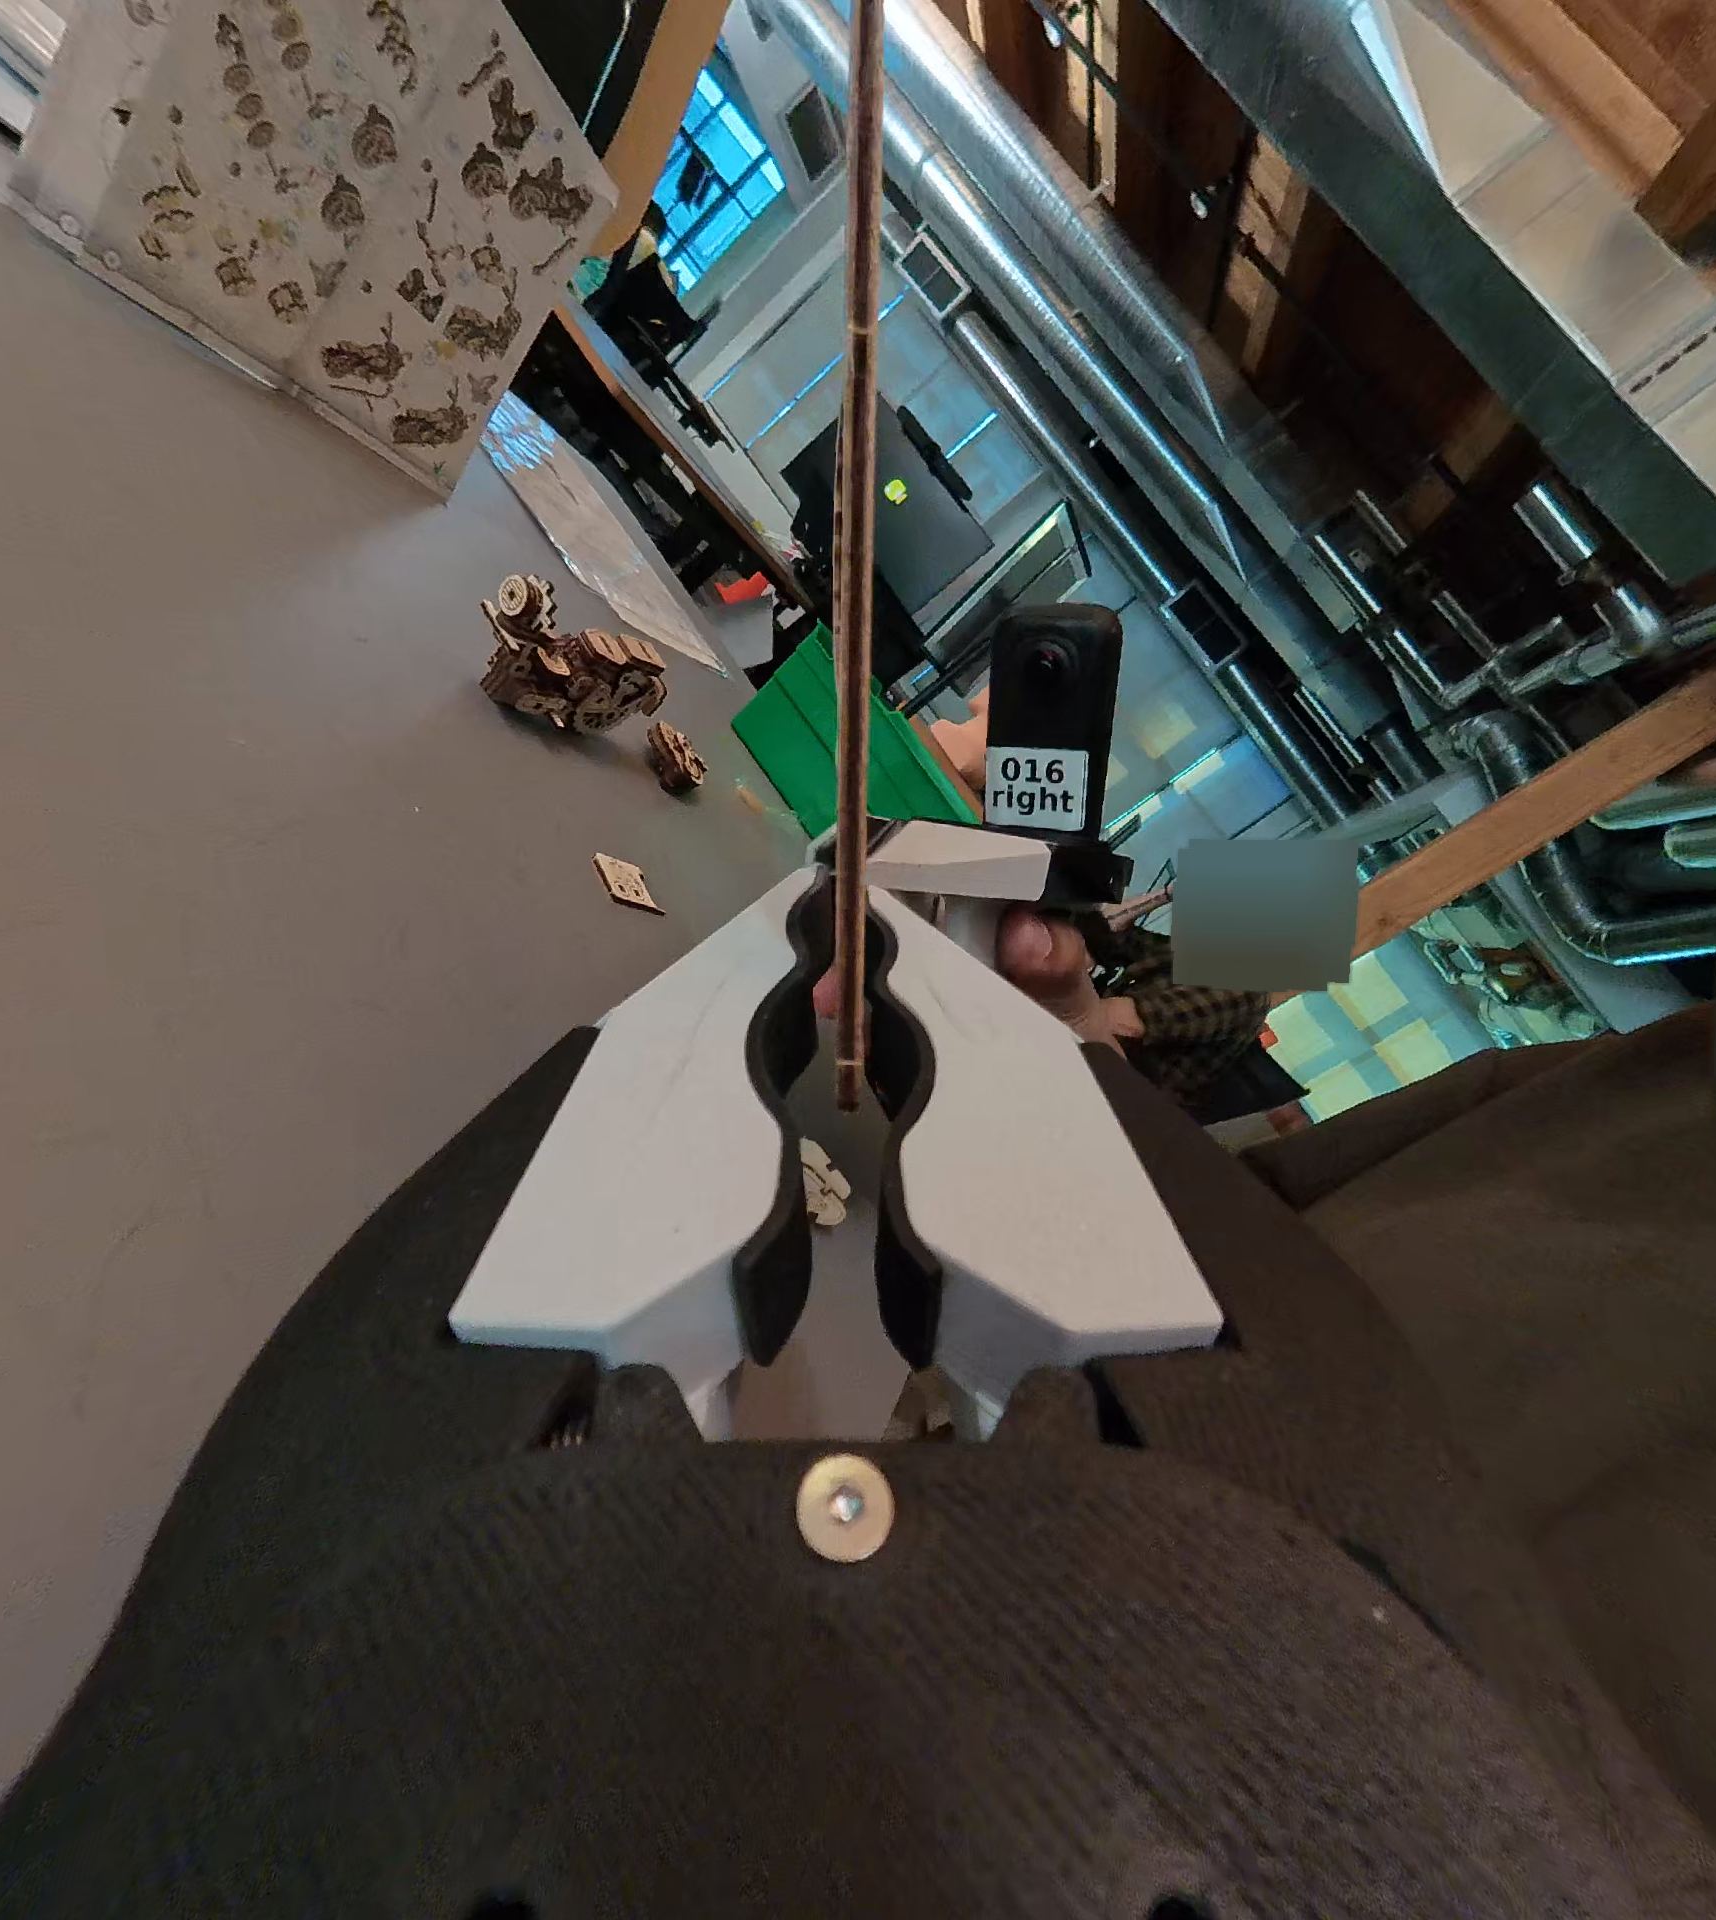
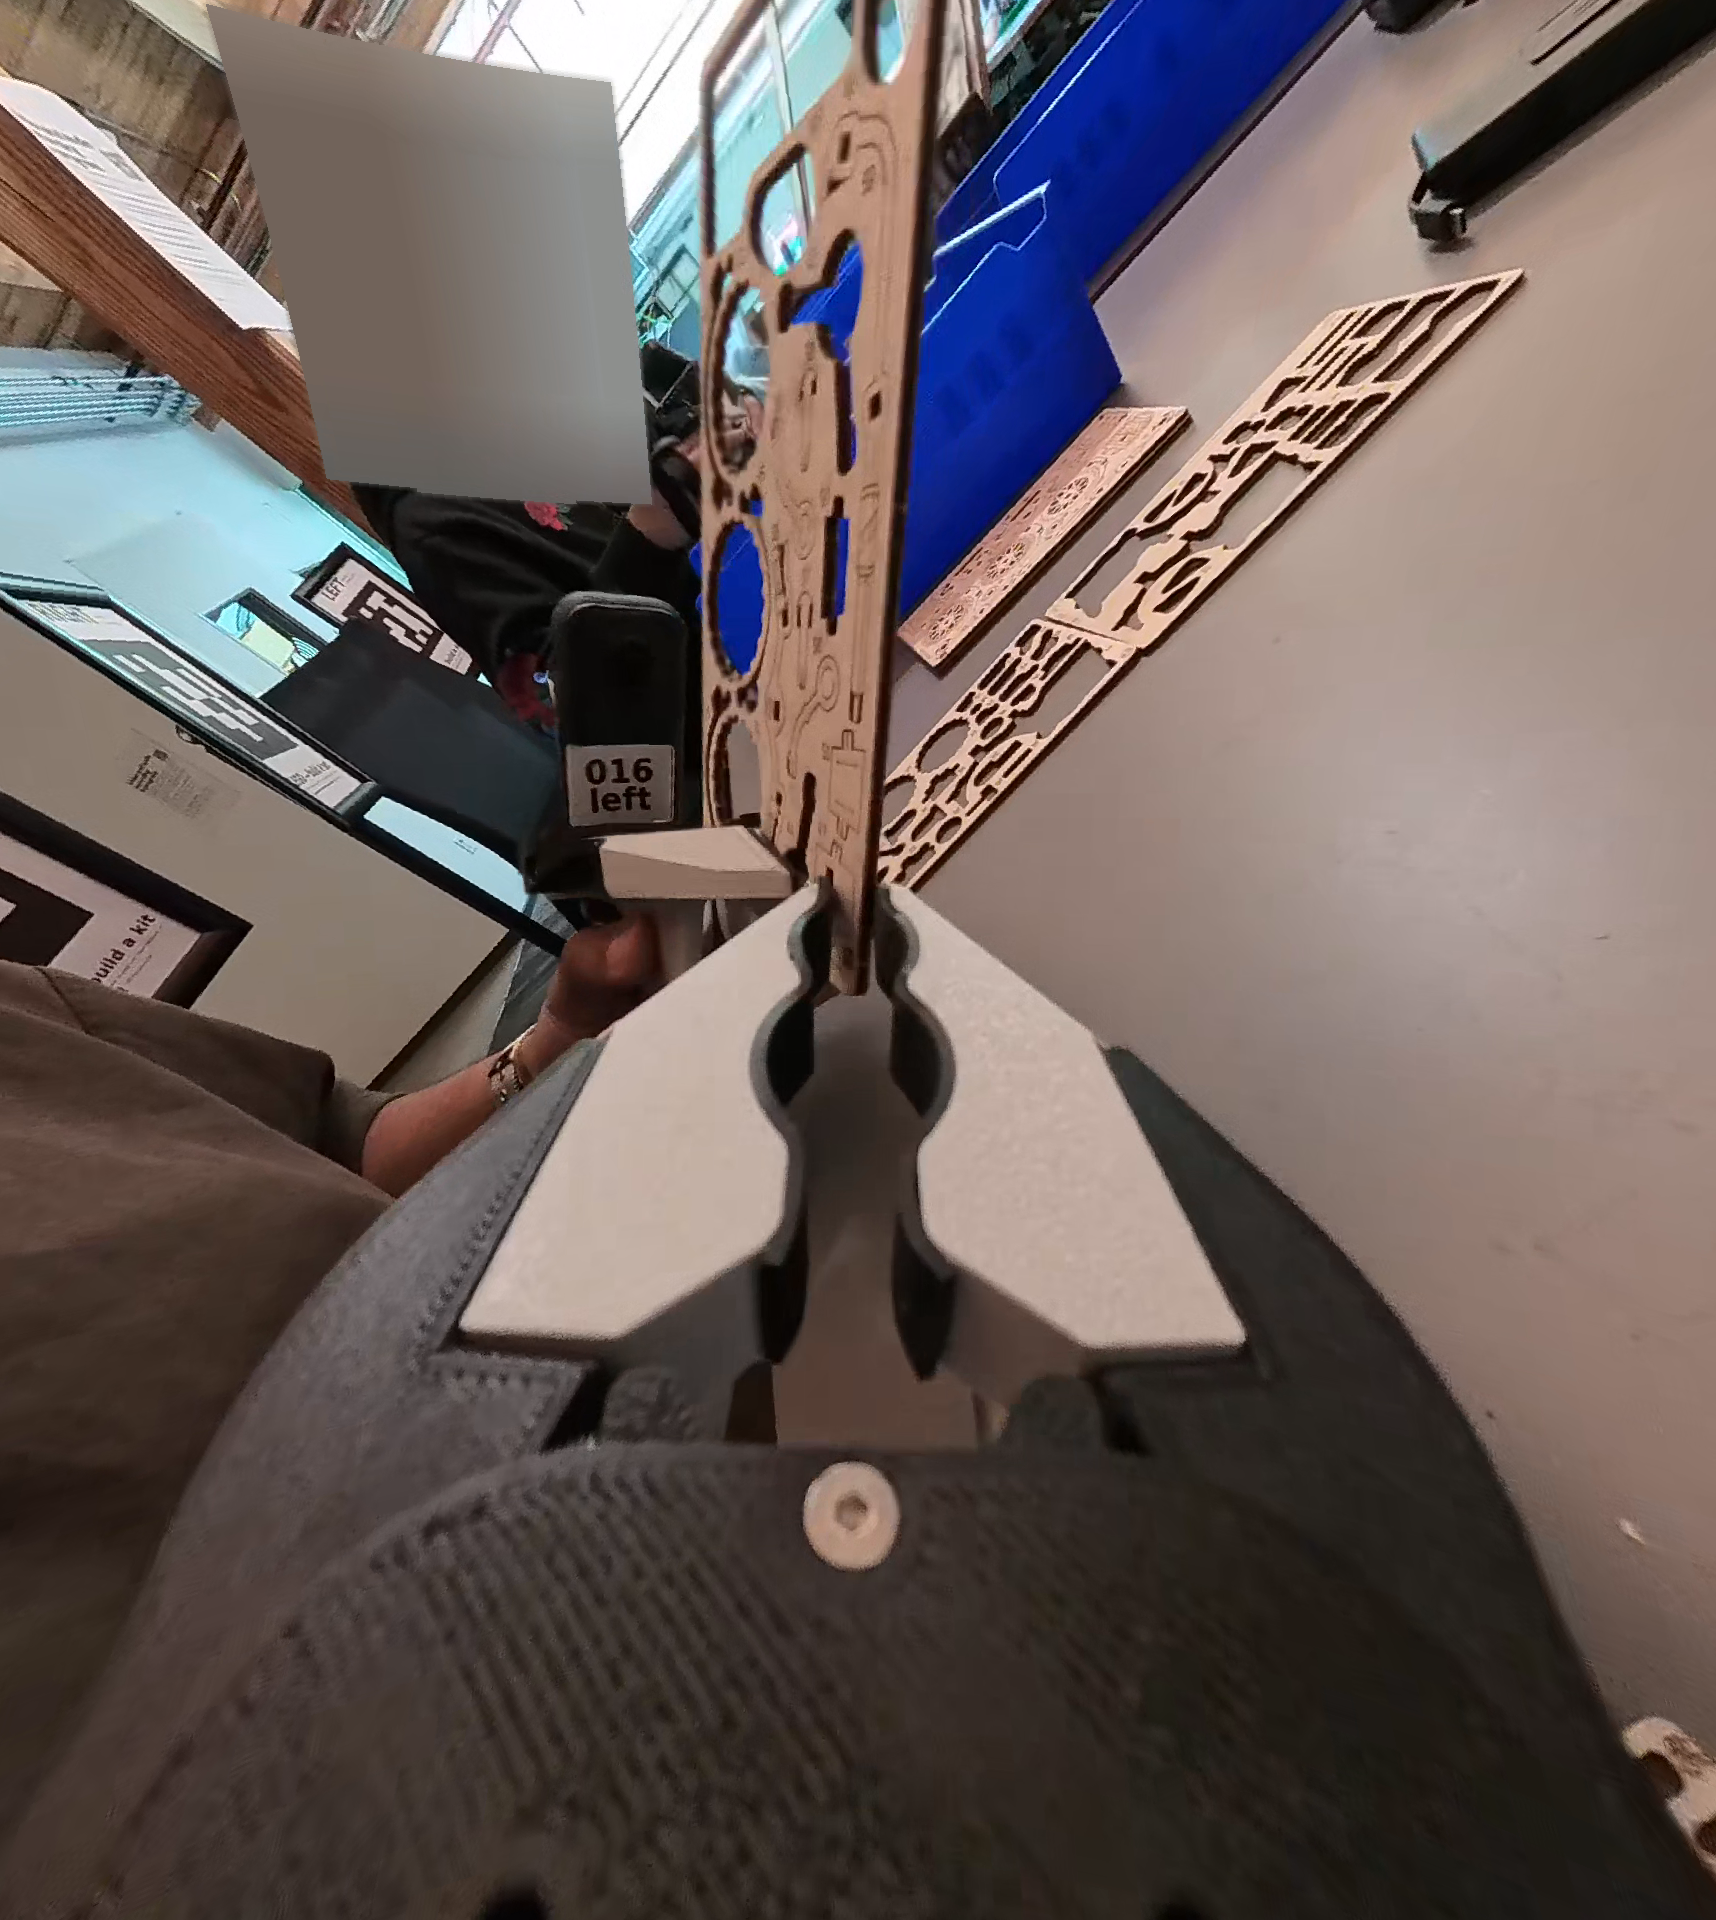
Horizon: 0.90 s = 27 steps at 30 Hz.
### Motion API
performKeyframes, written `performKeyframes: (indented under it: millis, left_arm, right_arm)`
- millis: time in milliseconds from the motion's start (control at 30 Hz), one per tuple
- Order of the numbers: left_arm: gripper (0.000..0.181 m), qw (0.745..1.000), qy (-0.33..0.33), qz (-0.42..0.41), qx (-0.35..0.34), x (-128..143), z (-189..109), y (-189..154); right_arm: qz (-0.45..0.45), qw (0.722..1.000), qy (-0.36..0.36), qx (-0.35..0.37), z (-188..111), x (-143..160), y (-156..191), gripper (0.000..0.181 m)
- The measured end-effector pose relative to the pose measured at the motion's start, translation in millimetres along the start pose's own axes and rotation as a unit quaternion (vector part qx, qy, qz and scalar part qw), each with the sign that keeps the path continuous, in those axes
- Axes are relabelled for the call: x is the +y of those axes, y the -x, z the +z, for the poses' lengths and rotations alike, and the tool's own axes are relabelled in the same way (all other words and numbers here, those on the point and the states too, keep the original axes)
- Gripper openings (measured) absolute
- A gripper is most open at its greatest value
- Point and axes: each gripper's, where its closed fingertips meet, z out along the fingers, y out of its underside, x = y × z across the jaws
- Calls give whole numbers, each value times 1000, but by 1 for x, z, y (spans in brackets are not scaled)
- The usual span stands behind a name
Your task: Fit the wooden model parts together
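Observation:
A thin laser-cut wooden parts sheet (image 2: 823,468) with several cut-out holes is held up in the air between both grippers. My right gripper (image 2: 852,904) is shut on its lower edge. In the left wrist view the same sheet (image 1: 854,520) shows edge-on, and my left gripper (image 1: 849,894) is shut on it, with the sheet reaching deep between the pads. The right gripper (image 1: 937,862) meets the sheet from the far side; the left gripper (image 2: 698,868) shows likewise in the right wrist view. A partly built wooden model (image 1: 568,670) stands on the grey table.
A small wooden wheel part (image 1: 677,755) and a flat wooden piece (image 1: 628,883) lie near the model. Several other wooden sheets (image 2: 1280,447) lie on the table by a blue bin (image 2: 1020,343). A green bin (image 1: 802,717) and a printed parts leaflet (image 1: 314,208) are behind. The partly built wooden model (image 1: 568,670) is about 20 centimeters from my right fingertips.

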Motion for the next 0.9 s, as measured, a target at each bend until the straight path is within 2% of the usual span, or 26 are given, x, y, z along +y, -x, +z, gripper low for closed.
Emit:
performKeyframes:
  millis: [567,667,833,900]
  left_arm:
    - [0,995,32,68,-66,12,2,12]
    - [0,996,28,54,-64,12,9,14]
    - [0,998,29,49,-40,4,27,8]
    - [0,998,30,45,-30,2,30,6]
  right_arm:
    - [32,998,23,48,1,11,-15,7]
    - [5,997,20,69,-3,9,-21,8]
    - [5,998,1,61,-16,-7,-23,9]
    - [18,998,-7,54,-20,-10,-26,17]
